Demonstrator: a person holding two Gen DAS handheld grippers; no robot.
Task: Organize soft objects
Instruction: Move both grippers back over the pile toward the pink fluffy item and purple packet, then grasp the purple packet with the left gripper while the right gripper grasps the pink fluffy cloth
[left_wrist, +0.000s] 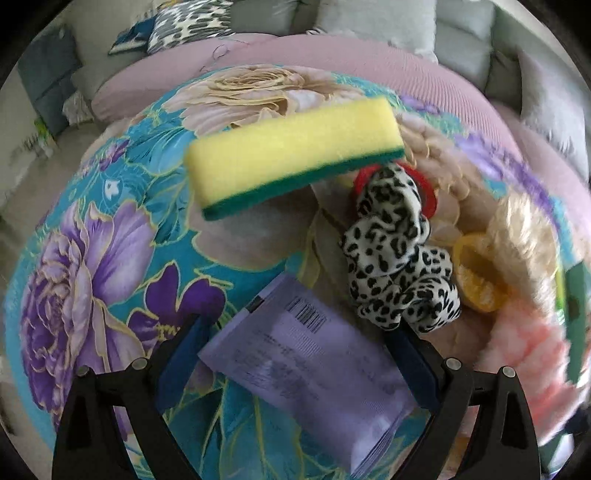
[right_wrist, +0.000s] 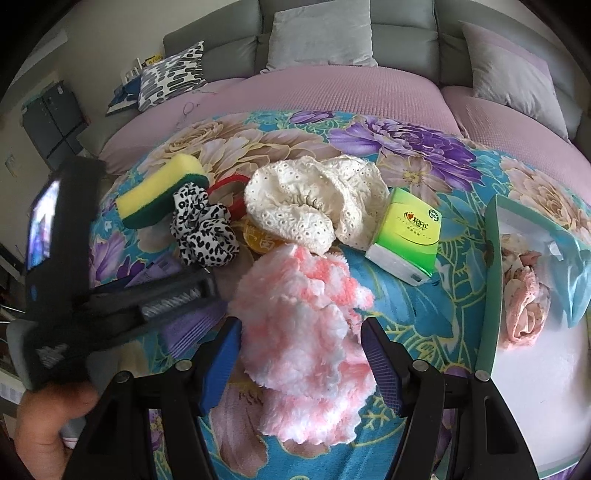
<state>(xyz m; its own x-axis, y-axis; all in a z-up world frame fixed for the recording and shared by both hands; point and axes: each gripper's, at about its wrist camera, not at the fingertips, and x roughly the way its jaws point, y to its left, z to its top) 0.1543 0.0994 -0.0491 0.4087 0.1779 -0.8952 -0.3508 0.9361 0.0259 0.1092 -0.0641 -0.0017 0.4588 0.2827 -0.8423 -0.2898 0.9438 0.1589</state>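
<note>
Left gripper (left_wrist: 295, 354): wide open around purple packet (left_wrist: 310, 373), not clamped.
Right gripper (right_wrist: 301, 354): spread wide, straddling pink fluffy cloth (right_wrist: 306, 332).
Right view only: green tissue pack (right_wrist: 408, 236).

Left hand-held gripper (left_wrist: 295, 363) jaws spread wide, straddling a lilac packet (left_wrist: 314, 373) on the floral cloth (left_wrist: 122, 236). Yellow-green sponge (left_wrist: 291, 155) lies farther out. Leopard-print scrunchie (left_wrist: 399, 266) to its right, overlapping a red ring (left_wrist: 424, 184). Pink fluffy item (left_wrist: 532, 347) at right, blurred.

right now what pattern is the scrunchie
Black-and-white leopard print scrunchie; clearest in the left wrist view.
</note>
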